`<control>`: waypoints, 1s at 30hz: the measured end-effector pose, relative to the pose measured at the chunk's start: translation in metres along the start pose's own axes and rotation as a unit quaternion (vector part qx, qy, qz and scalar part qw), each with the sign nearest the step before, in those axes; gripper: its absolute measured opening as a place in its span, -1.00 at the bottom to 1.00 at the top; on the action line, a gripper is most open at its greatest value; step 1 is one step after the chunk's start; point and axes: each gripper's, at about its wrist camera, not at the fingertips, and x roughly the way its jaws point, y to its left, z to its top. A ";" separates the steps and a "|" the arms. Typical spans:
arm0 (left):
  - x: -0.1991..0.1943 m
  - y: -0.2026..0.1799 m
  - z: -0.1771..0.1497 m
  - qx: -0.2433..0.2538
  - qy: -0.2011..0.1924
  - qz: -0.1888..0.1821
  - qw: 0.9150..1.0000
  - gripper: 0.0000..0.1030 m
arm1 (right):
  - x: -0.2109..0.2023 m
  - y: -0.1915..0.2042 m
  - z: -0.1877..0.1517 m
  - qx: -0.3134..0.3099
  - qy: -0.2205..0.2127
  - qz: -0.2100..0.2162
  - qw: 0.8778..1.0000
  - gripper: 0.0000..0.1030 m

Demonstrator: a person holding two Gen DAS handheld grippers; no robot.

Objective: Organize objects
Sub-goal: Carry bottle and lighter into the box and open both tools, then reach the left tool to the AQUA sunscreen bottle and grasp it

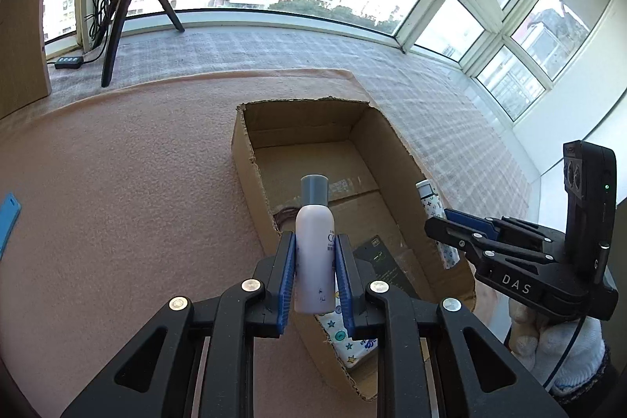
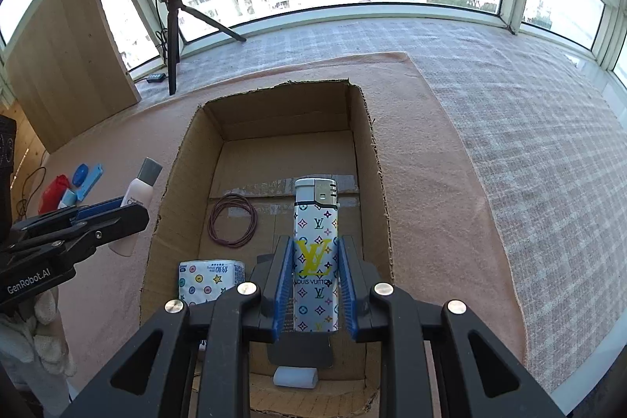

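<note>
We held the lighter (image 2: 316, 253) upright, pinched in the right tool (image 2: 316, 285), directly above the cardboard box (image 2: 376, 159); the left tool (image 1: 314, 281), pinching a lotion bottle (image 1: 313, 253), hung over the box's left wall.

A pink mat (image 2: 431, 183) carries an open cardboard box (image 2: 376, 159) (blue and red bits (image 2: 74, 185) lie beside it).

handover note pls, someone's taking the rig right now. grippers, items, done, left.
Left gripper: shut on the white bottle, held at the cardboard box left wall.
Right gripper: shut on the patterned lighter, over the box interior.
Done, in box: hair tie, tissue pack, dark card.
Left: release both items; then, probably, the blue and red items on the pink mat left of the box.
</note>
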 end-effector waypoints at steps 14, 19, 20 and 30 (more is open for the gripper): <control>-0.006 0.001 -0.002 -0.011 0.002 -0.001 1.000 -0.21 | -0.010 0.005 0.002 0.010 -0.012 0.033 0.999 -0.07; -0.025 0.025 -0.010 -0.028 -0.005 0.012 1.000 -0.21 | -0.010 0.024 0.002 0.008 -0.011 0.048 0.999 -0.03; -0.030 0.031 -0.012 -0.034 -0.007 0.015 0.999 -0.21 | -0.010 0.028 0.003 0.008 -0.010 0.053 0.998 0.00; -0.086 0.112 -0.039 -0.095 -0.028 0.050 0.994 -0.21 | -0.006 0.089 0.000 -0.009 0.002 0.090 0.996 0.08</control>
